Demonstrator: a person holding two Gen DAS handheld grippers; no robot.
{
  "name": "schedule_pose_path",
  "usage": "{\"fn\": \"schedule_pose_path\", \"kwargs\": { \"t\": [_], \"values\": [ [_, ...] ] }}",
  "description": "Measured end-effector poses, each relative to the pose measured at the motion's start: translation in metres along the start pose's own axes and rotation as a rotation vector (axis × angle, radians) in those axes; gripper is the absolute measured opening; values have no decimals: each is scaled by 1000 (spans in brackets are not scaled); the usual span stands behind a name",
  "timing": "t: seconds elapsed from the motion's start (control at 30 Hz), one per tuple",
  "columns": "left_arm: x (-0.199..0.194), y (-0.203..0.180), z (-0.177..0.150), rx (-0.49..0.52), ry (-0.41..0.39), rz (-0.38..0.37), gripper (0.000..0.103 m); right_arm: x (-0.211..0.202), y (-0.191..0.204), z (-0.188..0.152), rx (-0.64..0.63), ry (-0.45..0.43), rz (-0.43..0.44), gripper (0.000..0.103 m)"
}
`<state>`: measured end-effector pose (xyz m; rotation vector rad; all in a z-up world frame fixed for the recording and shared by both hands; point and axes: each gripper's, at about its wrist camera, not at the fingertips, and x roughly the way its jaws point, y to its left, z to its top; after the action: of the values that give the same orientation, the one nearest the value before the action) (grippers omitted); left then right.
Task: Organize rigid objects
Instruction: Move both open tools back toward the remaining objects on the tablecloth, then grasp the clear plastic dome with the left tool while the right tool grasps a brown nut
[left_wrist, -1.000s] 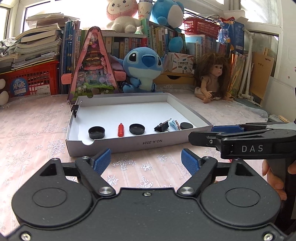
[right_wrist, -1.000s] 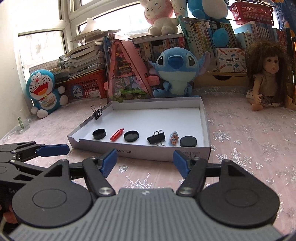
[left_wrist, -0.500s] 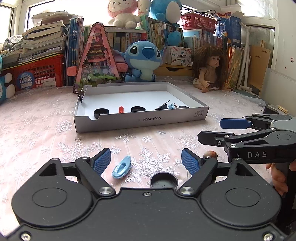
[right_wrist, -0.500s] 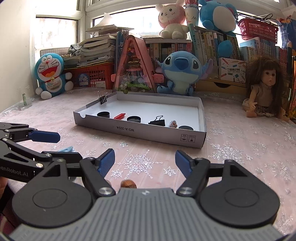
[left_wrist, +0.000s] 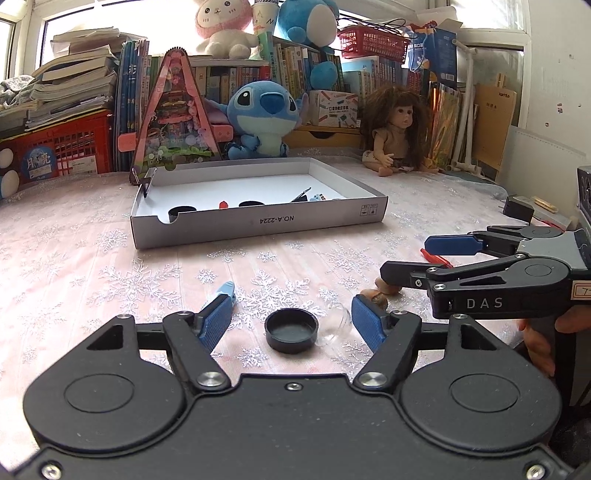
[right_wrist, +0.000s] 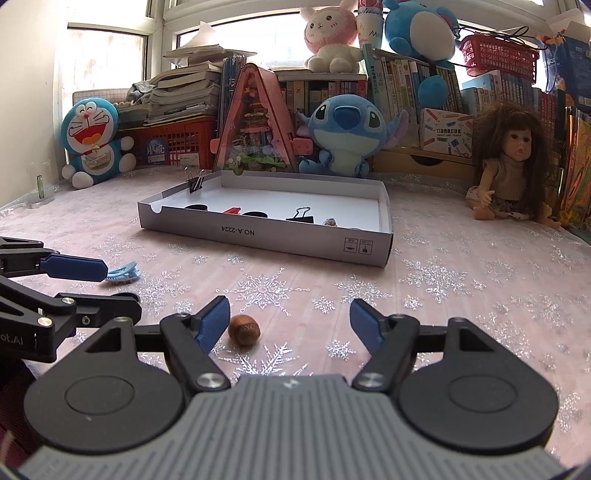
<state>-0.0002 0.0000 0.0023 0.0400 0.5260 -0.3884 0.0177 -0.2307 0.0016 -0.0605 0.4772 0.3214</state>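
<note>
Both claws sit farther back from the white box than a second ago, so loose items on the desk now show. Only the left wrist view shows a black cap between the left claw fingers, with a clear ball touching it and a red piece beyond. Only the right wrist view shows a hazelnut clearly, just beside the right claw left finger. A blue clip lies nearby. Both claws are spread wide, holding nothing. The box reads "NO.A-2224"; the right claw's side reads "DAS".
</note>
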Motion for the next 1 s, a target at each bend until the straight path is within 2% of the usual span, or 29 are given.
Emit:
{"fn": "schedule_pose_path", "kwargs": {
  "t": [0.07,0.33,0.47,0.53,0.57,1.0],
  "values": [
    [0,-1,-2,-2,3,3,64,0,1,-2,-7,4,0,82],
    [1,0,-6,-8,13,6,62,0,4,-7,-23,6,-1,82],
    [0,2,-5,-19,6,12,57,1,7,-8,-39,7,-4,82],
    [-1,2,-5,-26,2,8,49,1,7,-9,-41,9,-3,82],
    [-2,3,-4,-31,2,-2,48,1,7,-9,-40,11,-1,82],
    [-15,-4,-5,8,-10,-83,47,5,8,-10,-37,14,-2,82]
  ]
}}
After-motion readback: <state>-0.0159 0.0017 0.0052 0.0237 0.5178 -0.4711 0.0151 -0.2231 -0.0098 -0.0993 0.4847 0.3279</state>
